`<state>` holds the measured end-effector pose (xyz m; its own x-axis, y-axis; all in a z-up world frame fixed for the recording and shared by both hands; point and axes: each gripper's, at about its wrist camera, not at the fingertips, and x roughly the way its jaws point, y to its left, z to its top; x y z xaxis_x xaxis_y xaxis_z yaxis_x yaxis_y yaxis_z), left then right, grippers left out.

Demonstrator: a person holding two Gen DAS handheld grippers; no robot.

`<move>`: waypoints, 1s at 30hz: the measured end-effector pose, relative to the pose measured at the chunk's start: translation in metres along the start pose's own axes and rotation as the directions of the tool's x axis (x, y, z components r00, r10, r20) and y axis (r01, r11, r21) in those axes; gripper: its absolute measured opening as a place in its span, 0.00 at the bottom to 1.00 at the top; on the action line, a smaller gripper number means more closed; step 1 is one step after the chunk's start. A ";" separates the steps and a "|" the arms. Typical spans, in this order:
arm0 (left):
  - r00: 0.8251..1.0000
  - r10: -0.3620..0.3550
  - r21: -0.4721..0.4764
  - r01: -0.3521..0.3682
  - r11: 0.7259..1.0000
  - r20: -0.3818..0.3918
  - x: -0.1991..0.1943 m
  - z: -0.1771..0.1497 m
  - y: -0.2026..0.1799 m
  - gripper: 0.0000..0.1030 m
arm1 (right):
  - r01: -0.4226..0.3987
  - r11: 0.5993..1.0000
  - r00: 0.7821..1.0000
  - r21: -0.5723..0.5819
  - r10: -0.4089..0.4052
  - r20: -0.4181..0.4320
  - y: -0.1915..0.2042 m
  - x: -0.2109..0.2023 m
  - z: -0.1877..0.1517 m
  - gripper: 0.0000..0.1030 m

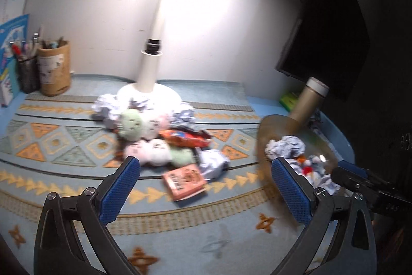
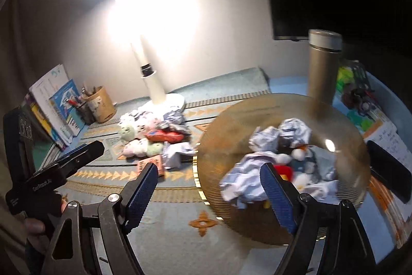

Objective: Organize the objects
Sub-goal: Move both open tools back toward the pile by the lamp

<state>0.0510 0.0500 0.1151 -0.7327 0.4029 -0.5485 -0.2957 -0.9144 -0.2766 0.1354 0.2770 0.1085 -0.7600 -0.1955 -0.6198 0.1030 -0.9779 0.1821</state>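
Blue ribbed pads line both fingers of my left gripper (image 1: 206, 182), spread wide with nothing between them, hovering over the patterned mat (image 1: 64, 146). My right gripper (image 2: 208, 187) is equally wide and empty, its right finger just above the bowl (image 2: 211, 146). That bowl is round, amber, translucent and finely ridged, blurred at its near rim; it holds crumpled paper (image 2: 293, 130) and small soft toys I cannot identify. Left of it, well apart, a pile (image 1: 154, 135) of round plush pieces, paper wads and an orange packet rests against the white lamp base (image 1: 164, 94). A flat pink box (image 1: 185, 181) lies at the pile's near edge. Open mat runs between pile and bowl. A metallic flask (image 2: 322, 71) stands upright behind the bowl.
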 end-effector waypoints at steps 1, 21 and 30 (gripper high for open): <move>0.999 0.053 0.005 -0.054 0.999 0.011 -0.006 -0.004 0.014 0.99 | -0.006 1.000 1.000 -0.024 0.006 -0.004 0.015 0.007 -0.002 0.78; 0.991 0.129 -0.176 -0.132 0.975 -0.028 0.007 -0.049 0.123 0.99 | 0.198 0.938 0.978 -0.284 -0.208 -0.006 0.107 0.119 -0.056 0.79; 0.989 0.138 -0.199 -0.144 0.969 -0.045 0.008 -0.051 0.128 0.99 | 0.186 0.951 0.975 -0.246 -0.209 -0.070 0.099 0.128 -0.053 0.81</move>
<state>0.0386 -0.0621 0.0355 -0.7380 0.2744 -0.6166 -0.0593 -0.9365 -0.3457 0.0824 0.1514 0.0063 -0.7178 0.0085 -0.6962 0.1143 -0.9849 -0.1298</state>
